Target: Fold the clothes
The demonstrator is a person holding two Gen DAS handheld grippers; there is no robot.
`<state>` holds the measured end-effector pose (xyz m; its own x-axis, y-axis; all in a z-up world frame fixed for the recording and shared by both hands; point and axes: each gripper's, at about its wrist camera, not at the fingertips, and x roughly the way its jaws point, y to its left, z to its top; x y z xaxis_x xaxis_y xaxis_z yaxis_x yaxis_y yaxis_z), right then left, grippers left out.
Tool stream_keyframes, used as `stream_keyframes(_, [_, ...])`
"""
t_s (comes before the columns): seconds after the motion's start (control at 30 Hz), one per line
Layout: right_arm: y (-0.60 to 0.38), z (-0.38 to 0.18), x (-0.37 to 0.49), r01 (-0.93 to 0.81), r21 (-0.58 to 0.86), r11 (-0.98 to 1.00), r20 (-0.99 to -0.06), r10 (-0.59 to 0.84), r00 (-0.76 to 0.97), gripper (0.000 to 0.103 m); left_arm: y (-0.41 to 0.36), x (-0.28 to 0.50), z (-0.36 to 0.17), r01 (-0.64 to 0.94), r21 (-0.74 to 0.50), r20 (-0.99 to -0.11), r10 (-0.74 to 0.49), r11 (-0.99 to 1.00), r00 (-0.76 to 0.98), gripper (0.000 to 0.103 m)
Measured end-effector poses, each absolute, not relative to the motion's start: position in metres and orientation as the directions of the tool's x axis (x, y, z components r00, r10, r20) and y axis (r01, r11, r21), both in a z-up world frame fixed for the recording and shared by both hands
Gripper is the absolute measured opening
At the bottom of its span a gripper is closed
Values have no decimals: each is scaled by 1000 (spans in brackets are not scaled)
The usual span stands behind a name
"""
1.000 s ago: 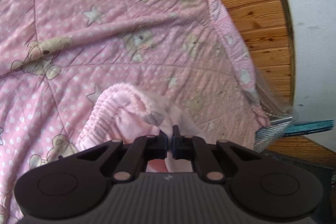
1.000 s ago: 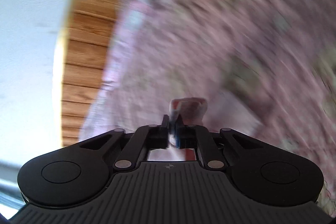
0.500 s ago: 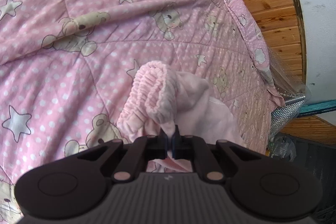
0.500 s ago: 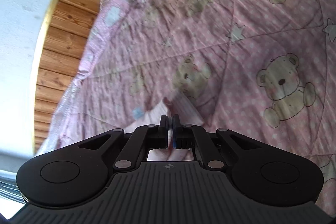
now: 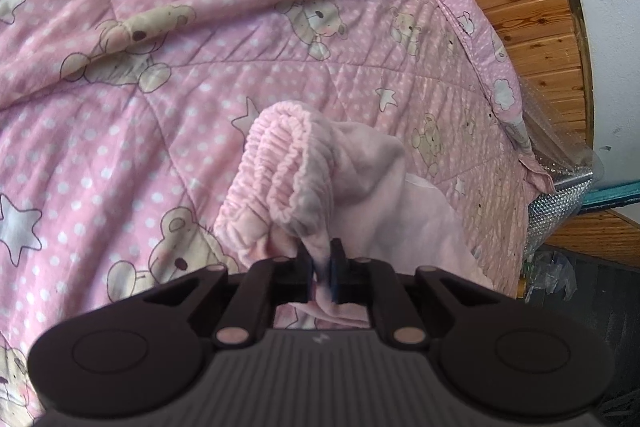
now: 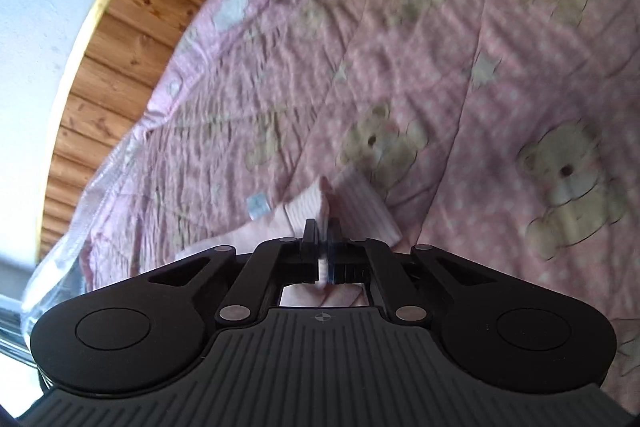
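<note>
A pink quilted bedspread printed with bears and stars (image 5: 168, 131) covers the bed beside wooden wall panelling (image 5: 520, 3). No writing is legible (a small label stays blurred). The left gripper (image 5: 321, 267) clamps the pale pink fleece garment's (image 5: 384, 195) elastic waistband; the right gripper (image 6: 322, 247) pinches its striped cuff (image 6: 360, 203).

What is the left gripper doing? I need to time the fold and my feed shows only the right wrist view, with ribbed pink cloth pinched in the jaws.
Observer: The left gripper is shut on the soft pale pink fleece garment, just below its gathered elastic band.
Operator: Is that end flat on the bedding?
Observer: No, the band stands up bunched above the pink teddy-bear quilt.
Operator: Any obstacle on your side?
Observer: Beyond the quilt's edge there is a wooden plank wall; nothing else lies on the quilt there.
</note>
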<state>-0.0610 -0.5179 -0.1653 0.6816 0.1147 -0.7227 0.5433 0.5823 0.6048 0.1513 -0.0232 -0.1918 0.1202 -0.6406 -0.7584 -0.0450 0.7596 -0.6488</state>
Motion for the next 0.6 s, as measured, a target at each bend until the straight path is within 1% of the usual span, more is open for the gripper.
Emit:
stream_keyframes(0.1, [-517,-159,-68,560,560,610,-746,77,661,1,-20,151,-193,-47,-640,-766,-631,767,123,21])
stream_keyframes(0.13, [-519,-164,-69,566,555,609,-755,82,651,1,-18,151,-196,-56,-636,-770,-627,770,121,21])
stream_keyframes(0.2, [-522,-174,-68,571,551,608,-768,104,631,1,-13,151,-200,-73,-638,-768,-627,767,129,13])
stream_keyframes(0.23, [-521,-177,-66,564,551,615,-771,115,627,1,-11,152,-202,-82,-640,-767,-628,764,134,13])
stream_keyframes(0.37, [-519,-177,-60,557,514,652,-786,98,610,1,-7,149,-193,-63,-622,-781,-611,781,133,13])
stream_keyframes(0.43, [-520,-176,-60,563,492,665,-797,84,598,2,1,148,-185,-55,-616,-783,-605,786,143,16])
stream_keyframes(0.47, [-521,-175,-61,565,481,670,-803,78,591,8,8,147,-181,-57,-608,-789,-594,792,157,21])
stream_keyframes(0.5, [-521,-169,-63,572,456,682,-808,47,588,21,14,146,-176,-64,-595,-797,-578,801,175,28])
stream_keyframes(0.57, [-519,-152,-68,591,382,710,-812,-48,582,27,24,144,-158,-55,-546,-819,-518,836,247,29])
stream_keyframes(0.6, [-511,-147,-63,571,365,735,-807,-56,588,27,27,144,-147,-42,-525,-821,-494,850,286,29])
